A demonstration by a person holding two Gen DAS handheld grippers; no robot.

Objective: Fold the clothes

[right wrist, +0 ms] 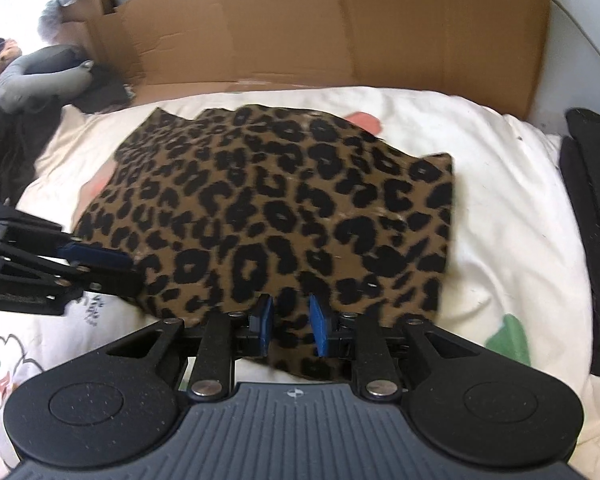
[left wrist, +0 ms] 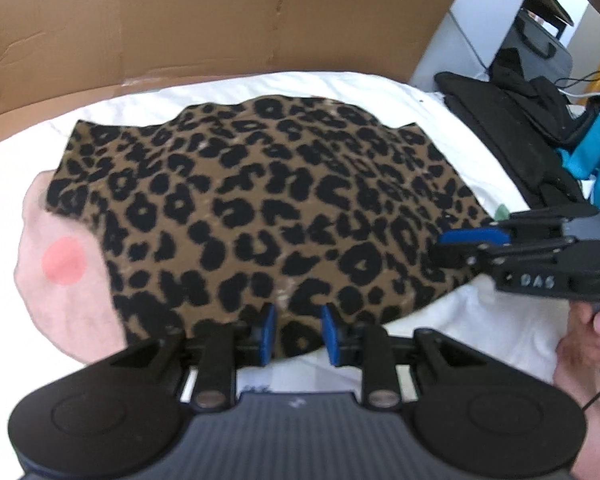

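A leopard-print garment (left wrist: 260,200) (right wrist: 280,208) lies folded and flat on a white printed bed cover (left wrist: 480,320) (right wrist: 500,220). My left gripper (left wrist: 297,332) sits at its near edge, blue pads apart, with cloth lying in the gap and no pinch showing. In the right wrist view the left gripper (right wrist: 116,268) reaches the garment's left edge. My right gripper (right wrist: 291,328) stands over the near edge the same way, pads apart above the cloth. The left wrist view shows the right gripper (left wrist: 456,246) at the garment's right edge, held by a hand (left wrist: 588,344).
A flattened cardboard sheet (left wrist: 180,20) (right wrist: 340,20) stands behind the bed. Black clothing (left wrist: 520,128) (right wrist: 592,220) lies along the right side, with a teal item (left wrist: 596,152) past it. A grey cushion (right wrist: 40,72) sits at the far left.
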